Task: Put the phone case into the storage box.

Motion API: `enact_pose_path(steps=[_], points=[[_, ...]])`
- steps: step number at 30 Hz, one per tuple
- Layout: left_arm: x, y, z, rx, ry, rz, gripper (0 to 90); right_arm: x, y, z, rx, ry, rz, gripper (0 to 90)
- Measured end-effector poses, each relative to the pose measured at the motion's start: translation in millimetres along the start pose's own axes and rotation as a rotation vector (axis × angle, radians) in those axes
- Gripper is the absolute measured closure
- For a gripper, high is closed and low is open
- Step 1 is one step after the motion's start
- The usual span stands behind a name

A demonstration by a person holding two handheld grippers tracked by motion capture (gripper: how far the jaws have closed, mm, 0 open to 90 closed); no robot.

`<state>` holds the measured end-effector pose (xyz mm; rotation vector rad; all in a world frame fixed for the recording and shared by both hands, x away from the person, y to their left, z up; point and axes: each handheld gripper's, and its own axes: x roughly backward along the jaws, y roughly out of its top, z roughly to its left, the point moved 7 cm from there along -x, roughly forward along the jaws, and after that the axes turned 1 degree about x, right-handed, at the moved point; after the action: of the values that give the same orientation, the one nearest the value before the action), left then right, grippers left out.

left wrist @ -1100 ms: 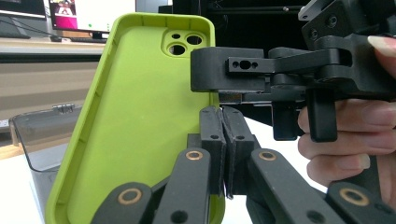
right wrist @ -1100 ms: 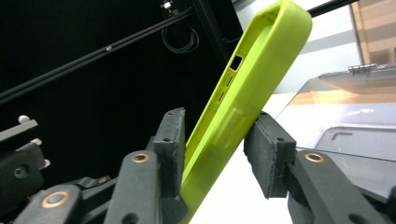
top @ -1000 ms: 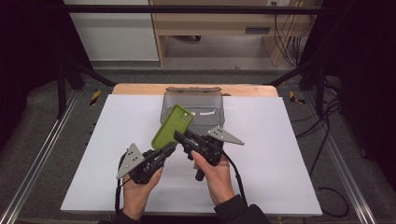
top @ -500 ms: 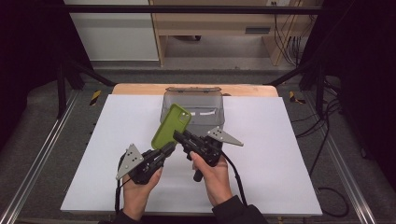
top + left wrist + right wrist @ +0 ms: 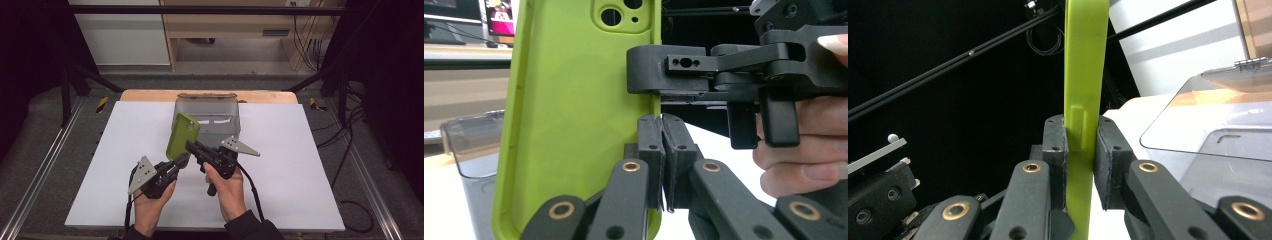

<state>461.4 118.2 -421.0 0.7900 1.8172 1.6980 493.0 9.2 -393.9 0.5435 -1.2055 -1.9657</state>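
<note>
My right gripper (image 5: 192, 146) has just been closing onto the green phone case (image 5: 182, 136) at twelve o'clock, left gripper (image 5: 183, 159) clamping its edge, ready for handover.

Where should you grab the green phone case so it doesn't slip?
By its thin side rim, coming in from the side. The green phone case is a flat, floppy shell held upright, so only its edges fit between jaws. The left gripper already pinches one long edge low down; the right gripper, jaws just closing, straddles that rim higher up.

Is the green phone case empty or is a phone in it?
Empty: the left gripper view shows the green phone case's bare inner face and open camera cutouts.
</note>
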Motion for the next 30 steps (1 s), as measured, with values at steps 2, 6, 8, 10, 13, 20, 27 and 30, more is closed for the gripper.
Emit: enact_pose_path(steps=[2,6,8,10,13,20,27,30], points=[[3.1,-0.4,2.8,0.001,0.026,-0.003,73.1,0.1,0.7,-3.0,0.005,-0.016,0.005,77.5],[13.7,-1.5,13.1,-0.01,0.078,-0.001,56.2,2.1,5.2,-11.8,0.008,-0.049,0.009,77.5],[19.6,-3.2,24.2,0.011,0.106,0.003,48.7,3.5,7.8,-16.0,0.023,-0.067,0.011,77.5],[24.3,-8.7,39.4,0.013,0.141,0.047,39.4,5.1,10.2,-19.8,0.027,-0.081,0.011,77.5],[34.7,-15.6,61.8,0.022,0.201,0.084,29.4,7.3,12.5,-24.1,0.046,-0.098,0.011,77.5],[55.9,-26.1,88.8,0.054,0.268,0.123,15.0,15.0,19.9,-30.7,0.065,-0.13,-0.01,77.4],[86.0,-42.9,93.4,0.013,0.25,0.172,9.5,22.7,30.5,-36.7,0.081,-0.174,-0.016,77.4],[96.4,-41.6,95.7,0.0,0.264,0.173,9.4,23.9,36.3,-34.7,0.082,-0.173,-0.016,77.4]])
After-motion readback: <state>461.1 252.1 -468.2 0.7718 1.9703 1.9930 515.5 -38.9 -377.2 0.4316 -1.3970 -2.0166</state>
